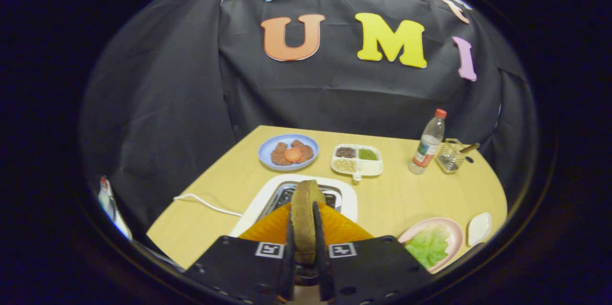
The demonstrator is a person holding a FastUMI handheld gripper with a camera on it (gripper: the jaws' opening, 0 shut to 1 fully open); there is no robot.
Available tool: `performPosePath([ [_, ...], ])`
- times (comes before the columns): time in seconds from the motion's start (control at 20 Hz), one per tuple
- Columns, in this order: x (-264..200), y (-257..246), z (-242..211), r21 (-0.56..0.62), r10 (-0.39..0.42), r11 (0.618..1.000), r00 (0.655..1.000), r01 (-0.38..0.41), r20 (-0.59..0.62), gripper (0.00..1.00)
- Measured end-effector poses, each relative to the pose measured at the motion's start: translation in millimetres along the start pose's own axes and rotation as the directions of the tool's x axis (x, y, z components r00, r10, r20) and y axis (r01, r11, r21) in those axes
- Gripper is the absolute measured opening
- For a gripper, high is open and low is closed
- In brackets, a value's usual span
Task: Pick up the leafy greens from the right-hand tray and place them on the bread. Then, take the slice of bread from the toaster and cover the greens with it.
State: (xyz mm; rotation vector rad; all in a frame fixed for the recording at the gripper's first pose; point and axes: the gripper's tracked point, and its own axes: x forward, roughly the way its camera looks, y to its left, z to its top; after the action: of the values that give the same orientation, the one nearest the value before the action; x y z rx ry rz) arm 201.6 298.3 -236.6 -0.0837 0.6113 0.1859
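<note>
1. Pale wood makes up the tabletop [392, 200], which ends against black cloth at the back and on the left; bare wood lies open between the toaster and the far dishes, and again to the right of the toaster.
2. The tool [303, 228] has its two fingers closed on one brown slice of bread [304, 214], held upright and edge-on just above the slot of the white toaster [351, 200].
3. One pink plate [454, 231] sits near the right front edge, with a single leaf of leafy greens [428, 245] lying on it.
4. Just beside that plate, nearer the edge, lies one small white dish [479, 228].
5. Beyond the toaster stands one blue plate [265, 149] bearing brown pieces and an orange-red round slice.
6. To its right is one white divided tray [370, 167] with four compartments; three hold dark, green and pale fillings.
7. Further right stand one clear bottle [428, 145] with a red cap and, close by, one wire holder [450, 156].
8. One white cord [205, 203] runs from the toaster toward the left edge.
</note>
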Motion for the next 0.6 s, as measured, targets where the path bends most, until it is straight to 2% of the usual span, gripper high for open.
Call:
performPosePath([
  [0.05,2,9,-2,0.004,0.026,1.0,1.0,-0.026,-0.009,0.17],
  [0.1,0,3,-3,0.0,0.001,1.0,1.0,-0.001,-0.015,0.17],
  [0.15,-1,2,1,0.016,-0.001,1.0,1.0,0.001,-0.005,0.1],
  [0.25,-13,3,8,0.059,0.002,0.998,1.0,-0.002,0.008,0.1],
  [0.6,-91,-4,82,0.109,0.046,0.992,0.984,-0.065,0.172,0.1],
])
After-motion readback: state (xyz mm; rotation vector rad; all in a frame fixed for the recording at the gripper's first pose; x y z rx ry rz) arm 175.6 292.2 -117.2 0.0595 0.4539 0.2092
